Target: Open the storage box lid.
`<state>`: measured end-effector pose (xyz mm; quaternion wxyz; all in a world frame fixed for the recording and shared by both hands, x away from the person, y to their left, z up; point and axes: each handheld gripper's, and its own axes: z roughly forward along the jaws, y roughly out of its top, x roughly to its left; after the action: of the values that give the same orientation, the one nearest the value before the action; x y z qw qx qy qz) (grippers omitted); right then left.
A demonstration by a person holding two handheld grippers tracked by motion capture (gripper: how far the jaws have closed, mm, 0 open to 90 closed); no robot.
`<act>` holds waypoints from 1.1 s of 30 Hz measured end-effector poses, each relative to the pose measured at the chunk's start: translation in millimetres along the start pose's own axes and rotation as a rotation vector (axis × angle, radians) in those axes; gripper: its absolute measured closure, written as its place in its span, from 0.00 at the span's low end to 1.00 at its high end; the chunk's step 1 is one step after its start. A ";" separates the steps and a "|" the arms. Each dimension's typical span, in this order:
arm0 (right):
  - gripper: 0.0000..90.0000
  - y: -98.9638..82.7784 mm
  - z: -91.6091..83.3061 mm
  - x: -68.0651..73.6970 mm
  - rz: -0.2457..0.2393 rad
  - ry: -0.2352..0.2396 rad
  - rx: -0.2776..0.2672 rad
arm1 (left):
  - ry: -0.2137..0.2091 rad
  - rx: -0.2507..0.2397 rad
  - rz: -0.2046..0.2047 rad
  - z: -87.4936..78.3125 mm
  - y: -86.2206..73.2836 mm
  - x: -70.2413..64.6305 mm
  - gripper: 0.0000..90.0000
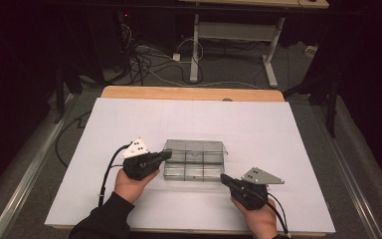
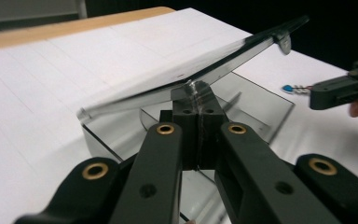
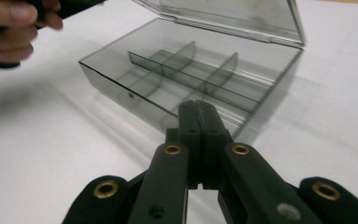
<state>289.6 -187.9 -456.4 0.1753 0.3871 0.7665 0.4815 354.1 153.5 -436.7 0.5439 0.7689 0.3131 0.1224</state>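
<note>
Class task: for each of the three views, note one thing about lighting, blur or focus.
High view: bright white table, surroundings nearly black. Left gripper view: near jaws sharp, the box lid and far gripper soft. Right gripper view: a hand blurred at the corner, compartment box slightly soft.

1. Left gripper [image 2: 196, 100] tips cover their contact with the box lid [image 2: 200, 70]; can't tell if it's pinched.
2. Tiny blue item [image 2: 287, 88], right edge: unidentifiable.
3. Hand [image 3: 9, 32] cropped, blurred, upper left.
</note>
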 end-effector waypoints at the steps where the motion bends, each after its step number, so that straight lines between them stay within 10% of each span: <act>1: 1.00 -1.2 -0.6 -2.0 0.005 -0.004 0.000 | 0.004 0.001 0.001 1.6 3.4 2.3 0.97; 12: 1.00 -5.3 -4.6 -8.7 0.013 -0.033 0.008 | 0.052 0.020 -0.015 21.5 24.3 29.8 0.97; 33: 1.00 -0.2 -2.5 -15.7 0.012 -0.040 -0.001 | 0.102 0.089 -0.078 32.2 3.6 52.0 0.96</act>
<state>297.9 -201.4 -457.0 0.1879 0.4013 0.7603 0.4749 412.7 160.3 -453.5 0.4970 0.7721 0.3753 0.1262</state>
